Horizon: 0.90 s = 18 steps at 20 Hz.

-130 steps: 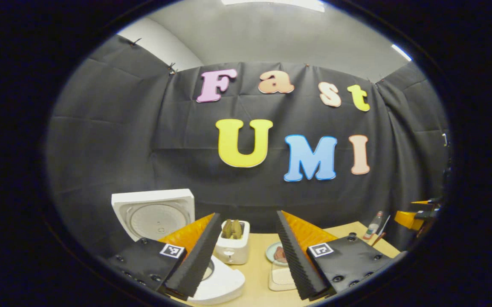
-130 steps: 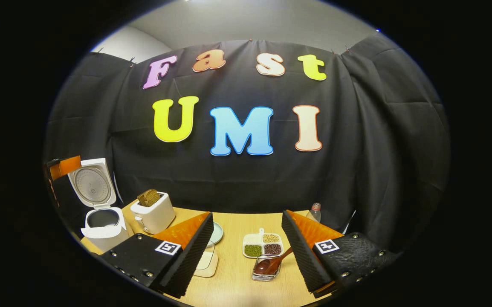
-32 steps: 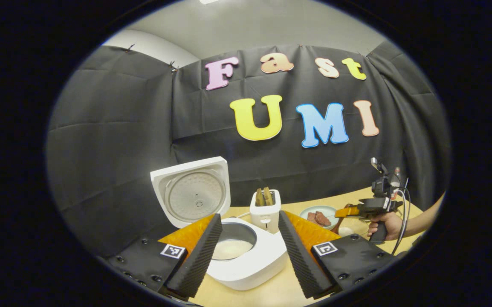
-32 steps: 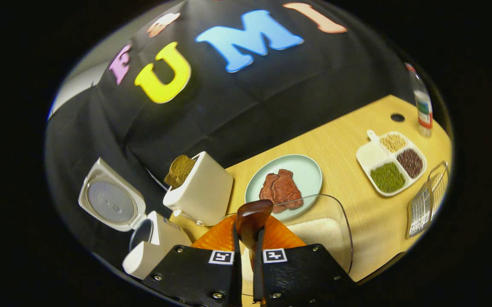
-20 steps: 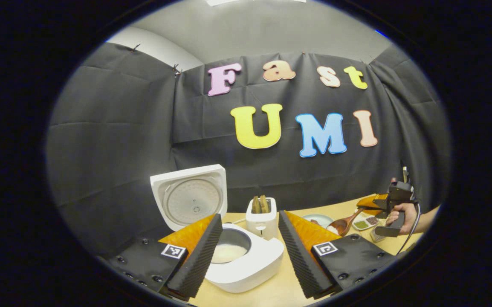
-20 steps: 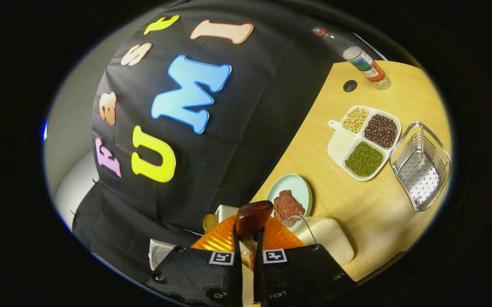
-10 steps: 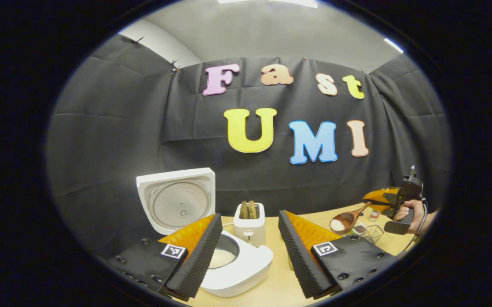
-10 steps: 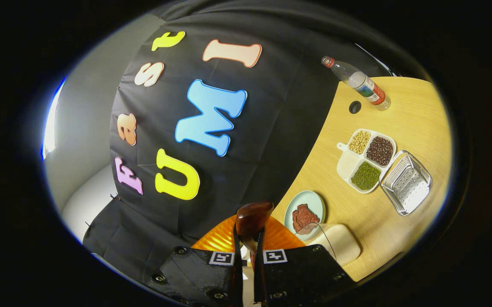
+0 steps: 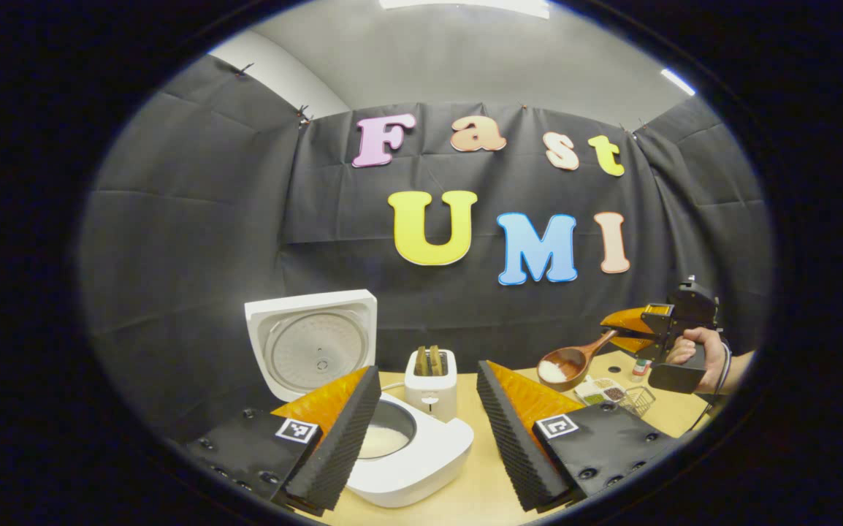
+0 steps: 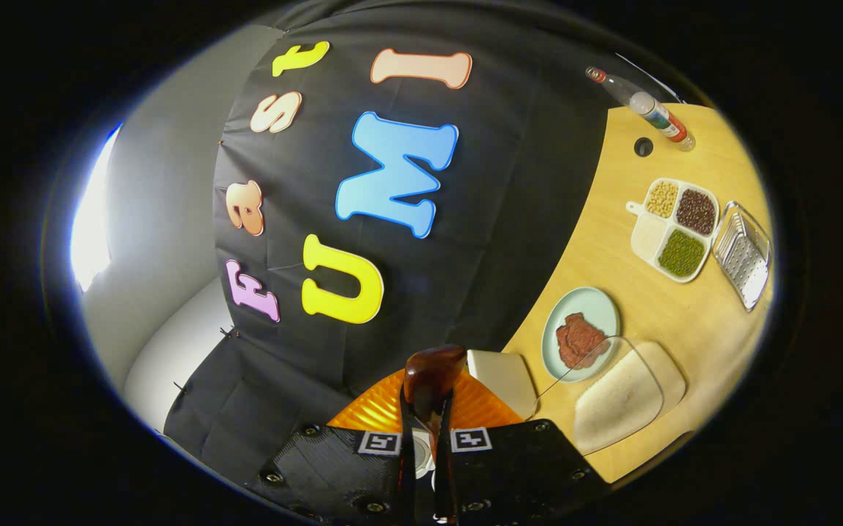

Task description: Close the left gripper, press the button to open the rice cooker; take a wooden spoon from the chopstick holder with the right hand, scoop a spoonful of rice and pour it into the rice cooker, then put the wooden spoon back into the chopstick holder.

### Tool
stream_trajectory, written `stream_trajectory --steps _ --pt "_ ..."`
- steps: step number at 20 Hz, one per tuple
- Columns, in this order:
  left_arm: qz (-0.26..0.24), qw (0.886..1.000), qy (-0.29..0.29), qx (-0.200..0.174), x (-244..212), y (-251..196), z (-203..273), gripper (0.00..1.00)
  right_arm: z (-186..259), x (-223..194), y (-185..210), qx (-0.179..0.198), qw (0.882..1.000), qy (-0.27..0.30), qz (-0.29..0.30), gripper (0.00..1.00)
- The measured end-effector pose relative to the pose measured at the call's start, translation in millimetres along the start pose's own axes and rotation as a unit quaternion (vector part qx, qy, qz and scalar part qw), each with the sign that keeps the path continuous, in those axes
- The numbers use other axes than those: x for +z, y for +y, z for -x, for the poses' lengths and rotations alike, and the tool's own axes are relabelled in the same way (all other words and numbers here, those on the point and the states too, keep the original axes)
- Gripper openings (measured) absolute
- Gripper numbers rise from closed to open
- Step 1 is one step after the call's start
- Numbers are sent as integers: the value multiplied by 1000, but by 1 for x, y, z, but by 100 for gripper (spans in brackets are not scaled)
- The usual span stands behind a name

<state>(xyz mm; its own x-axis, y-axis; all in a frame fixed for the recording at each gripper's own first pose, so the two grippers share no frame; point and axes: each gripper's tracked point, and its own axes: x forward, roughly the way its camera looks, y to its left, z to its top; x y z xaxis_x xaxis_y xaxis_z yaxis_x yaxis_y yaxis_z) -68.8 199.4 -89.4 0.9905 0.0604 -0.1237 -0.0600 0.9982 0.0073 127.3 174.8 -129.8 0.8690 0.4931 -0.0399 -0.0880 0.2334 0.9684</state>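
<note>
Right gripper (image 9: pixel 622 332) clamped on wooden spoon (image 9: pixel 566 362) — brown, glossy, bowl holding white rice — left gripper (image 9: pixel 427 431) apart.

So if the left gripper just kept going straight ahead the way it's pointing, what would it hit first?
Probably the toaster, which stands straight ahead between the left gripper's open jaws. The open rice cooker sits nearer but lower and to the left, so it might be brushed first; depth is hard to judge.

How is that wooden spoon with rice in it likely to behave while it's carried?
The wooden spoon looks stiff, so it probably won't bend. Its bowl is shallow and holds loose rice, so tilting would likely spill grains. The right gripper clamps only the thin handle, so it might twist.
</note>
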Motion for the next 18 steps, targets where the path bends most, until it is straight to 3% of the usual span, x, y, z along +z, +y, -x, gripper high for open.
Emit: stream_trajectory --steps 3,4,6,7,10,12,18 --pt "-2 1000 -2 9 -2 14 8 93 -17 -27 16 12 1000 27 0 10" --pt "-3 1000 -2 12 -4 18 9 98 -22 -37 21 15 999 35 0 10" --pt "-3 1000 -4 17 -4 26 13 93 -31 -52 28 20 999 48 4 10" --pt "-2 1000 -5 18 -3 28 14 98 -36 -57 30 21 998 55 7 10" --pt "-5 1000 0 15 -10 31 17 88 -51 -75 37 25 997 72 13 10" --pt "-7 1000 4 15 -15 35 18 93 -62 -87 41 26 996 83 21 10" --pt "-3 1000 8 19 -26 52 16 93 -92 -123 52 26 992 115 45 10"
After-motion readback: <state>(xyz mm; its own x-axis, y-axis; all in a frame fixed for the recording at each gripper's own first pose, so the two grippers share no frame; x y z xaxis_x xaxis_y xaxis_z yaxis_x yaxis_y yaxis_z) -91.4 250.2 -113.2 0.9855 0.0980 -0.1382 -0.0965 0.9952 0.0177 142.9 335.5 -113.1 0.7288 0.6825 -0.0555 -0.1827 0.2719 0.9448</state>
